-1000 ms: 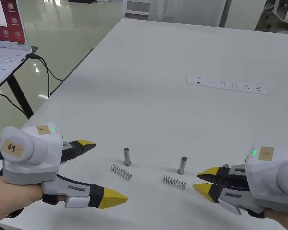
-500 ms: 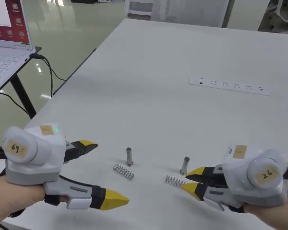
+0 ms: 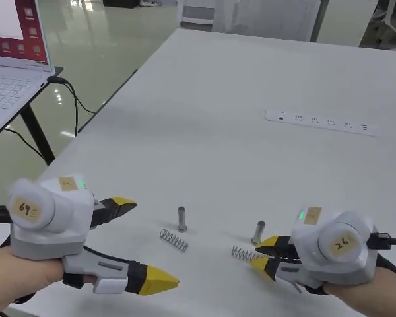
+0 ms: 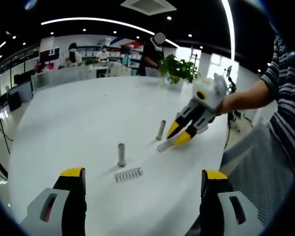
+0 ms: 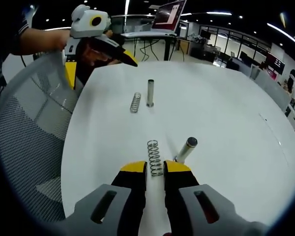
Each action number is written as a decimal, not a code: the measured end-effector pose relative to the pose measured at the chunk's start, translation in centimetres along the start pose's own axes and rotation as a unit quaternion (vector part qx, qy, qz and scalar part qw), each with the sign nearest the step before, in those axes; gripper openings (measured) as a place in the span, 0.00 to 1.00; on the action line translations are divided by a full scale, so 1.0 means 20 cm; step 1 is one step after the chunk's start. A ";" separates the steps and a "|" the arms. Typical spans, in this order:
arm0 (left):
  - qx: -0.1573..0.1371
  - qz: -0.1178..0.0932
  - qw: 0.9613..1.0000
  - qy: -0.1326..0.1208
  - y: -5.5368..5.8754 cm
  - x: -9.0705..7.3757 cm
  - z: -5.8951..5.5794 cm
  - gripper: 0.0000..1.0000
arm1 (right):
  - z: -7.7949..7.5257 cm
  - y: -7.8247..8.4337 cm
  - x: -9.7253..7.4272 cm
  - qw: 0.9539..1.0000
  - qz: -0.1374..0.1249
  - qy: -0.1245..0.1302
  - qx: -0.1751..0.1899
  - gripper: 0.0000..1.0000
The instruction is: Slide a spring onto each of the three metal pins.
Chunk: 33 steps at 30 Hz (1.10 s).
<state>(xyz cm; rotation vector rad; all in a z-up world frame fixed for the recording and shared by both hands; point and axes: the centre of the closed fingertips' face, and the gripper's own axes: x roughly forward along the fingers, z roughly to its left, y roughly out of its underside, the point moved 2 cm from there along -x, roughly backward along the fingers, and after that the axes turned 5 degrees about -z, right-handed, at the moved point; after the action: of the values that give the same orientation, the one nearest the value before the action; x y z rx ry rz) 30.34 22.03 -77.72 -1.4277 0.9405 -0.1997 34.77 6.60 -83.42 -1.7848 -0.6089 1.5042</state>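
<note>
Right gripper held its fingers pinched narrowly on the near end of the right spring, lying flat on the tabletop, long axis pointing straight away, a pin just beside; left gripper gaped empty, farther off.

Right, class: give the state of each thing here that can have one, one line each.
left gripper: open, holding nothing
right gripper: shut on right spring's end
right spring: lying flat, end gripped
left spring: lying flat, loose
left pin: upright, bare
right pin: standing, bare
laptop: open, screen lit
</note>
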 end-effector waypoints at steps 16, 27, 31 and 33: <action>0.001 0.005 1.000 0.004 0.00 0.00 -0.01 0.94 | 0.00 0.05 0.03 1.000 0.015 -0.005 -0.009 0.08; 0.004 0.007 1.000 0.017 0.00 0.01 -0.05 0.94 | 0.01 0.02 -0.06 0.999 0.006 -0.013 -0.032 0.08; 0.002 0.011 1.000 0.021 0.01 0.01 -0.06 0.93 | 0.00 0.02 -0.10 0.999 0.002 -0.011 -0.037 0.08; -0.003 0.010 1.000 0.027 0.01 0.01 -0.08 0.89 | -0.01 0.02 -0.12 0.999 0.001 -0.010 -0.039 0.08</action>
<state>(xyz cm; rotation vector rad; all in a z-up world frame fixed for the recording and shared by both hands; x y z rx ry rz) 29.44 20.76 -77.74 -1.4243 1.0003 -0.2204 34.31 4.45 -82.21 -1.8311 -0.6841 1.5190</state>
